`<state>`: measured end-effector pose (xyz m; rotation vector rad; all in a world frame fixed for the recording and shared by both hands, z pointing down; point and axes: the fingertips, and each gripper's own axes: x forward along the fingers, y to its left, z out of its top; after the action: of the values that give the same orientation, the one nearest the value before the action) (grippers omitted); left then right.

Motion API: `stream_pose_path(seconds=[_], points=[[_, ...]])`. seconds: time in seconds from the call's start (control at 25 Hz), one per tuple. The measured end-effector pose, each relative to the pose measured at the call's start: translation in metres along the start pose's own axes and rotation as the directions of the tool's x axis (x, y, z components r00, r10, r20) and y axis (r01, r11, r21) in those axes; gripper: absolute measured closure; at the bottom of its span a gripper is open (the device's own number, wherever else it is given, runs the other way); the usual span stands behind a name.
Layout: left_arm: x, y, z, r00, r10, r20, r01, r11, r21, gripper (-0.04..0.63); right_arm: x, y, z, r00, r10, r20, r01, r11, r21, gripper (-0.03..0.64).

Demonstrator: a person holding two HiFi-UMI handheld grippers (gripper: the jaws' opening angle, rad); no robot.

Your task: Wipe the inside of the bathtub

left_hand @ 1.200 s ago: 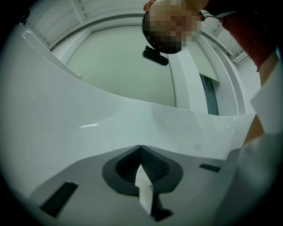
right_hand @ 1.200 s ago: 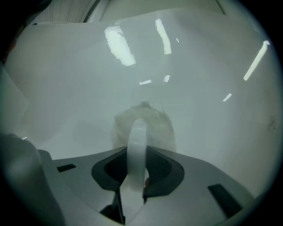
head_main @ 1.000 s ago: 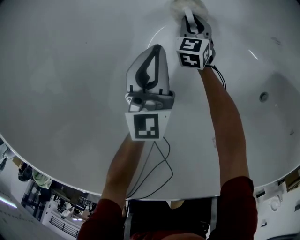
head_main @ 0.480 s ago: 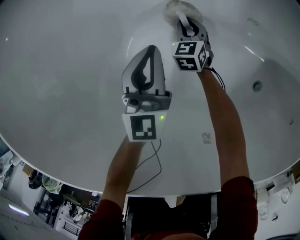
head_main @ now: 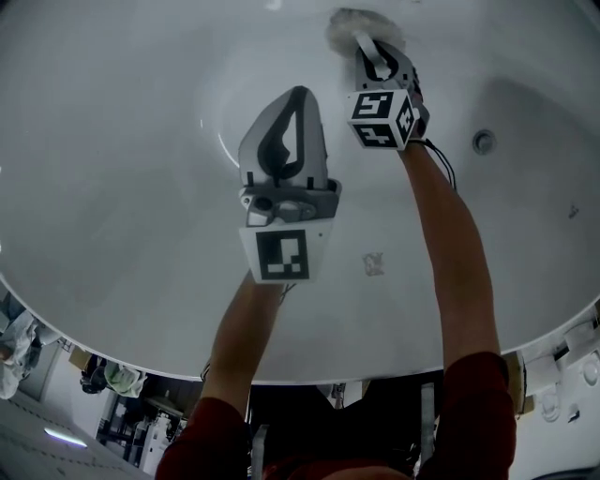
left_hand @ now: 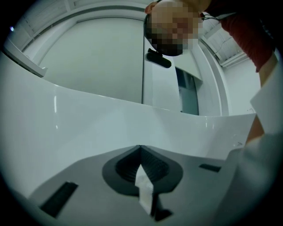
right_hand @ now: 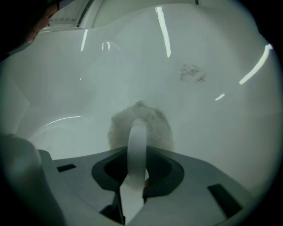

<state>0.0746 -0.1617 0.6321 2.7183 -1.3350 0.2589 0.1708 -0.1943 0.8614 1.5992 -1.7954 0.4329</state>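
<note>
- The bathtub fills nearly all of my head view: a smooth, glossy white shell with curved walls and thin streaks of reflected light
- A fluffy pad, pale and fuzzy with a rounded outline, lies pressed against the tub's inner wall at the far top of the head view
- In the right gripper view the pad sits just beyond the jaw tips, and a flat white band arches from it back into the jaws
- My right gripper has its jaws clamped narrowly on that white band, with the dark ribbed pads on either side of it
- A faint grey smudge marks the tub wall above and to the right of the pad
- My left gripper hovers over the tub floor, beside and nearer than the right one; its grey jaws are pressed together to a point, touching nothing
- In the left gripper view a pale sliver shows at the seam of the closed jaws; I cannot tell what it is
- A round metal fitting sits in the tub wall to the right, well apart from both grippers
- A small pale mark lies on the tub surface between my forearms
</note>
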Motion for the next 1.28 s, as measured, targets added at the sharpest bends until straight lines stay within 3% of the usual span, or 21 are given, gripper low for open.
stream_pose_path(seconds=[0.28, 0.52, 0.76, 1.0, 1.28], points=[[0.019, -0.102, 0.009, 0.997, -0.080, -0.003, 0.080, 0.997, 0.011, 0.580, -0.049, -0.105, -0.076, 0.994, -0.094, -0.057, 0.097, 0.994, 0.046, 0.522], [0.036, -0.225, 0.004, 0.988, -0.154, -0.002, 0.154, 0.988, 0.028, 0.580, -0.098, -0.214, -0.174, 0.980, -0.170, -0.103, 0.178, 0.981, 0.076, 0.522], [0.065, -0.231, 0.027, 0.984, -0.178, -0.006, 0.178, 0.984, 0.026, 0.580, -0.111, -0.264, -0.175, 0.959, -0.234, -0.159, 0.261, 0.948, 0.183, 0.522], [0.077, -0.264, 0.029, 0.978, -0.207, 0.000, 0.207, 0.978, 0.022, 0.580, -0.139, -0.292, -0.209, 0.932, -0.283, -0.226, 0.344, 0.887, 0.310, 0.522], [0.071, -0.256, 0.044, 0.982, -0.187, 0.014, 0.187, 0.982, 0.003, 0.580, -0.142, -0.293, -0.211, 0.921, -0.290, -0.261, 0.367, 0.871, 0.325, 0.522]])
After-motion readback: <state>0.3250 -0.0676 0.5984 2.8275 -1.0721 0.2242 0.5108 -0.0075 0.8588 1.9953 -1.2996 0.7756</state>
